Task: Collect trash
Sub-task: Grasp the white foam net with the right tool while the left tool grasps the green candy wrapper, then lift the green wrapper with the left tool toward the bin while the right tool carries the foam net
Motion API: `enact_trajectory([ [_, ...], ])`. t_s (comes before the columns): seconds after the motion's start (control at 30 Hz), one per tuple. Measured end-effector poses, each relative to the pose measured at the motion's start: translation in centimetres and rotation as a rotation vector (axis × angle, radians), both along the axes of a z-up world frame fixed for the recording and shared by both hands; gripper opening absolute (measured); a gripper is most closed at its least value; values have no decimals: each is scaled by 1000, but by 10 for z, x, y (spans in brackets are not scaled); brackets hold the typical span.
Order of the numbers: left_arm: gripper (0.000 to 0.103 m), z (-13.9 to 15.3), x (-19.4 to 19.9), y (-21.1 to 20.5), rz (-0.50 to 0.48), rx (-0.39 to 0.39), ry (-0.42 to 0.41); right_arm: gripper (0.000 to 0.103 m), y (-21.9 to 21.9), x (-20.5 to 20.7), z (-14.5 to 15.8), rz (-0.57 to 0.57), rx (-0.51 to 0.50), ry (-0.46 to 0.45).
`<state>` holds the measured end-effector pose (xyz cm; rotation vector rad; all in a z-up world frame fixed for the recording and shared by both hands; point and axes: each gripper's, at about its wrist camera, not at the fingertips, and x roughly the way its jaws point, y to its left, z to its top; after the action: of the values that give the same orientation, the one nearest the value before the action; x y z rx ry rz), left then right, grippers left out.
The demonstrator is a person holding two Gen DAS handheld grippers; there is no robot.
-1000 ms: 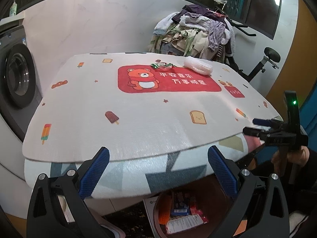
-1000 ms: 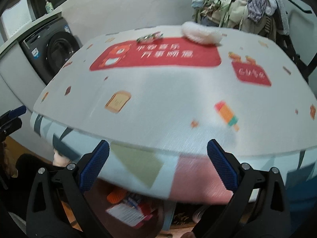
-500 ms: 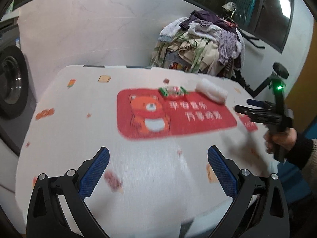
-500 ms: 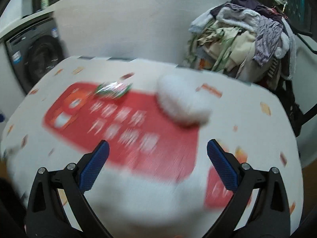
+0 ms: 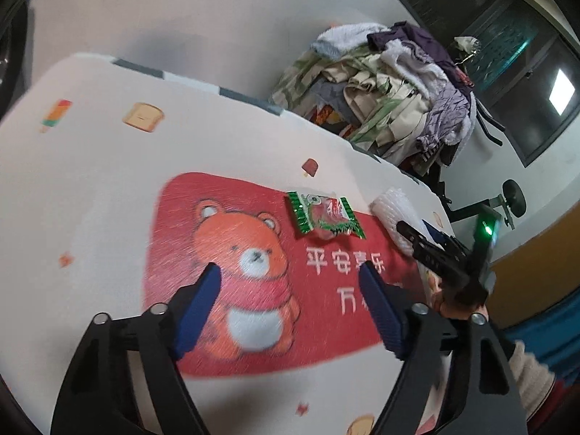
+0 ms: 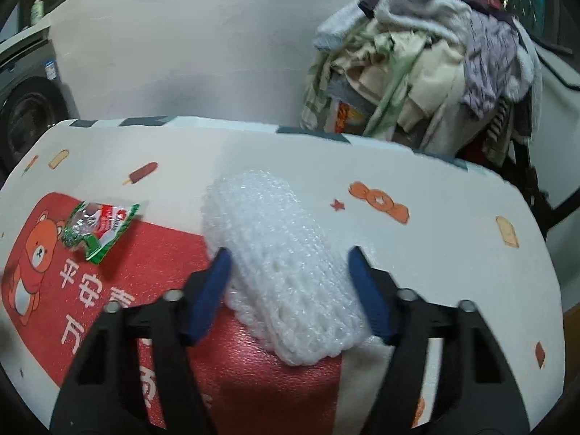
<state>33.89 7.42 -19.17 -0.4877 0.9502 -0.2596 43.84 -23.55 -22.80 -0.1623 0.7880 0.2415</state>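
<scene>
My right gripper (image 6: 288, 286) is spread wide, 2 blue pads either side of the white foam net sleeve (image 6: 281, 268). The sleeve sits between the pads at centre frame; left pad (image 6: 210, 290) looks to be touching its edge, right pad has a small gap. Not clamped. The sleeve lies flat on the table mat (image 6: 435, 253), half on the red bear print, half on the white area, running from centre frame toward the lower middle.

Green-and-red snack wrapper (image 6: 98, 230) is at left of the right wrist frame, well apart from the sleeve, on the upper edge of the red print.

My left gripper (image 5: 290, 308) is also spread wide, holding nothing, hanging above the bear print in the lower half of its frame. The wrapper (image 5: 326, 217) sits just above frame centre, ahead of the pads, not between them. The sleeve (image 5: 395, 217) shows at centre right, with the right gripper (image 5: 427, 250) over it, green LED lit.

Clothes pile (image 6: 427, 54) fills the upper right, behind the table. Washing machine (image 6: 21, 108) is at the left edge.
</scene>
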Motion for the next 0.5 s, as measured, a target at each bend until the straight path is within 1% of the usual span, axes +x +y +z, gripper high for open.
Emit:
enact_trajectory([
  [0.07,69,-7,18,-11,-18,-7,7,48,2,-6,1,35,16,-19],
  [0.1,66,-10,26,-17,-27,-5,9,45,1,-8,1,41,22,-26],
  [0.17,63,-17,40,-28,-39,-2,15,42,-2,-12,3,54,53,-37],
  [0.37,52,-37,77,-52,-27,39,59,41,-6,-13,5,58,90,-37],
  [0.5,46,-42,90,-63,-31,95,60,41,-7,-14,5,57,103,-34],
])
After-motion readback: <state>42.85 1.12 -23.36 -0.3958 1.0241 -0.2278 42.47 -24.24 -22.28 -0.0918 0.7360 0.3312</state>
